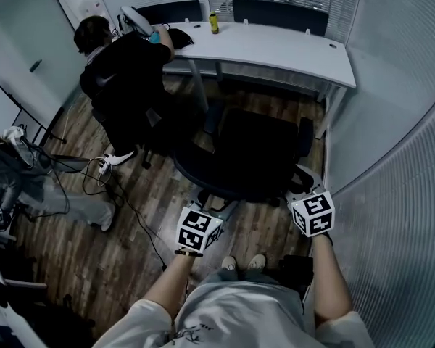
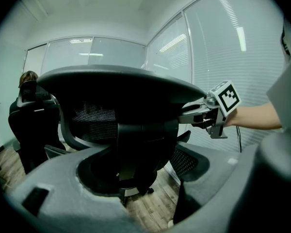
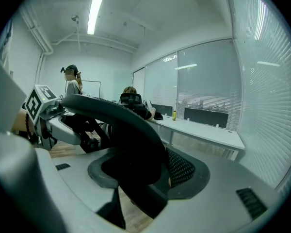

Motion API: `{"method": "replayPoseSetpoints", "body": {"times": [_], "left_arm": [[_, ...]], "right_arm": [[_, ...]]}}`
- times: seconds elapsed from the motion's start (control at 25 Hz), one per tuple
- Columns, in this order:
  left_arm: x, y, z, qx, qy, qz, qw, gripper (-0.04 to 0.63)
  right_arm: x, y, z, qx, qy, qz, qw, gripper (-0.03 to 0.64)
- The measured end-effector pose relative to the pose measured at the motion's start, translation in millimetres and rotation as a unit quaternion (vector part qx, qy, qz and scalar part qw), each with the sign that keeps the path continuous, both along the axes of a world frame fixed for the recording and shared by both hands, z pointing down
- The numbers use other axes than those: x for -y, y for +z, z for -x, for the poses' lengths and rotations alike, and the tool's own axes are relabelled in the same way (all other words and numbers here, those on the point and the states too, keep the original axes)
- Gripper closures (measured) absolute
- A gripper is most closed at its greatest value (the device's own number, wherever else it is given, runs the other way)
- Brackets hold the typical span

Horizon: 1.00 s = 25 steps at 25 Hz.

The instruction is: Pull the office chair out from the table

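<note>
A black office chair (image 1: 257, 154) stands on the wood floor, a short way off the white table (image 1: 275, 46), with its back toward me. My left gripper (image 1: 209, 209) grips the left end of the backrest's top edge, and my right gripper (image 1: 299, 191) grips the right end. In the left gripper view the dark backrest (image 2: 121, 110) fills the gap between the grey jaws of the left gripper (image 2: 136, 178), and the right gripper (image 2: 199, 114) shows across it. In the right gripper view the backrest rim (image 3: 131, 144) runs between the jaws of the right gripper (image 3: 136, 188).
A seated person (image 1: 123, 71) works at the table's left end in another chair. A yellow bottle (image 1: 214, 23) stands on the table. Cables (image 1: 109, 169) trail across the floor at left. A glass wall with blinds (image 1: 399, 143) runs close along the right.
</note>
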<state>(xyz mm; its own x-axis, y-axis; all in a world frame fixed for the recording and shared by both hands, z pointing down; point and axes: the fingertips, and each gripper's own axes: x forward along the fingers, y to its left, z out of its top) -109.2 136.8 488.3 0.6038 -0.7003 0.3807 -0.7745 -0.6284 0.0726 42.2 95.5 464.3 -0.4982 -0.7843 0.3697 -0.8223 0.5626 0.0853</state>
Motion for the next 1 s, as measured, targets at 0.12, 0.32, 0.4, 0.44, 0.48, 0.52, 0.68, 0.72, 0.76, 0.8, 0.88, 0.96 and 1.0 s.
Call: {"method": "replayPoseSetpoints", "body": {"times": [0.12, 0.32, 0.4, 0.44, 0.48, 0.52, 0.68, 0.72, 0.76, 0.8, 0.88, 0.96, 1.0], "left_arm": [[2, -1, -1, -0.001, 0.0, -0.003, 1.0, 0.278], [0, -2, -1, 0.012, 0.004, -0.018, 0.9998, 0.278], [1, -3, 0, 0.009, 0.006, -0.018, 0.9998, 0.278], [0, -4, 1, 0.007, 0.006, -0.018, 0.9998, 0.278], [-1, -4, 2, 0.006, 0.005, -0.019, 0.9998, 0.278], [-2, -4, 4, 0.006, 0.003, -0.021, 0.9998, 0.278], [-8, -6, 5, 0.001, -0.004, -0.019, 0.9998, 0.278], [-9, -7, 5, -0.001, -0.006, -0.018, 0.9998, 0.278], [-11, -7, 6, -0.002, -0.007, -0.016, 0.9998, 0.278], [-12, -8, 8, -0.003, -0.009, -0.015, 0.9998, 0.278], [-15, -8, 13, -0.004, -0.013, -0.013, 0.9998, 0.278], [-19, -11, 17, -0.012, -0.02, -0.009, 0.9997, 0.279], [-22, -12, 19, -0.016, -0.024, -0.007, 0.9996, 0.279]], "right_arm": [[1, -1, -1, 0.005, 0.019, -0.003, 1.0, 0.4], [-6, 0, -9, 0.002, 0.053, -0.006, 0.999, 0.4], [-10, 1, -10, 0.006, 0.058, -0.001, 0.998, 0.402], [-13, 3, -10, 0.01, 0.058, 0.003, 0.998, 0.402], [-17, 5, -9, 0.014, 0.057, 0.006, 0.998, 0.402], [-21, 6, -8, 0.016, 0.055, 0.008, 0.998, 0.403], [-36, 10, -5, 0.025, 0.05, 0.016, 0.998, 0.42], [-40, 11, -4, 0.03, 0.05, 0.018, 0.998, 0.428], [-43, 11, -2, 0.035, 0.052, 0.021, 0.998, 0.44], [-47, 11, 0, 0.04, 0.054, 0.023, 0.997, 0.457], [-54, 8, 6, 0.047, 0.058, 0.026, 0.997, 0.483], [-61, 5, 12, 0.052, 0.057, 0.025, 0.997, 0.511], [-64, 3, 15, 0.054, 0.055, 0.025, 0.997, 0.522]]}}
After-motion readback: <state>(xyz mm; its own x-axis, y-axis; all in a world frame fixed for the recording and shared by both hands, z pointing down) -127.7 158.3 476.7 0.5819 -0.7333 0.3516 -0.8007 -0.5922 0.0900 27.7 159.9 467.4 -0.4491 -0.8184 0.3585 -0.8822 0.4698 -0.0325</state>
